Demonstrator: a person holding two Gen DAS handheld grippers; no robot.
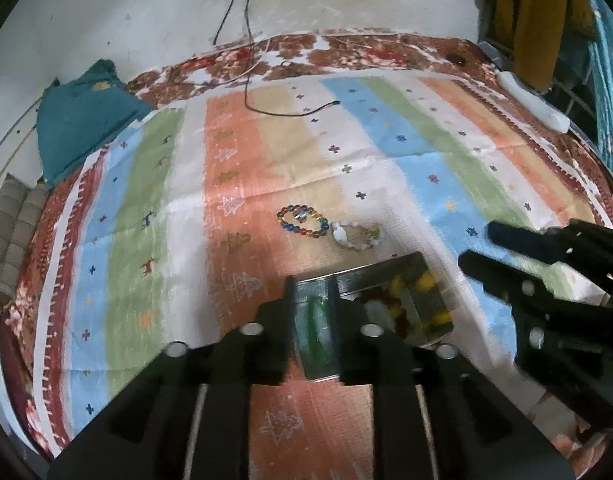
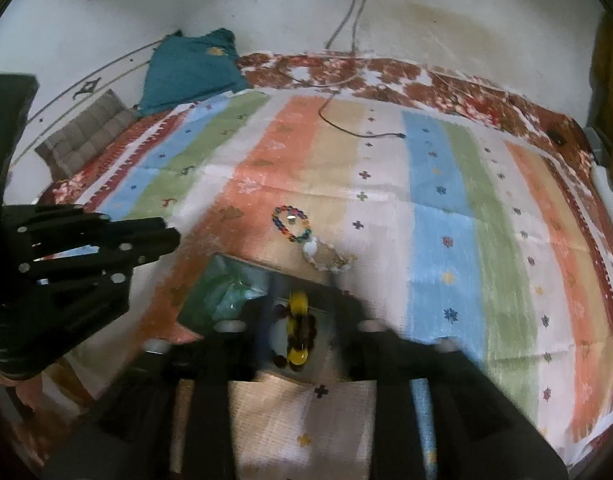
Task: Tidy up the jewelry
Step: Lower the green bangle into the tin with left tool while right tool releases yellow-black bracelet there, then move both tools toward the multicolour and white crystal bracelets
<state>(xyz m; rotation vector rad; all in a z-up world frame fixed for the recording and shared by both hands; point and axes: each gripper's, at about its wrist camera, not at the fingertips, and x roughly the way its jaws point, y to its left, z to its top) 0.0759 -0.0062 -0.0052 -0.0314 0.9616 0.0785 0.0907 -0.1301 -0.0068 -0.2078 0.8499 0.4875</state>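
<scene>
A metal tin (image 1: 386, 276) with two compartments lies on the striped cloth. Its left compartment holds a green bangle (image 1: 315, 320); its right one holds yellow and dark beaded pieces (image 1: 410, 300). A multicolour bead bracelet (image 1: 302, 221) and a white shell bracelet (image 1: 356, 236) lie on the cloth just beyond the tin. My left gripper (image 1: 311, 292) is open over the left compartment. My right gripper (image 2: 302, 300) is open over the right compartment, with yellow beads (image 2: 297, 320) between its fingers. The bracelets (image 2: 291, 222) show beyond it.
A black charging cable (image 1: 290, 112) lies across the far cloth. A teal cushion (image 1: 78, 120) and a grey folded cloth (image 1: 10, 240) sit at the left edge. A white power strip (image 1: 534, 104) lies at the far right. The wall stands behind the bed.
</scene>
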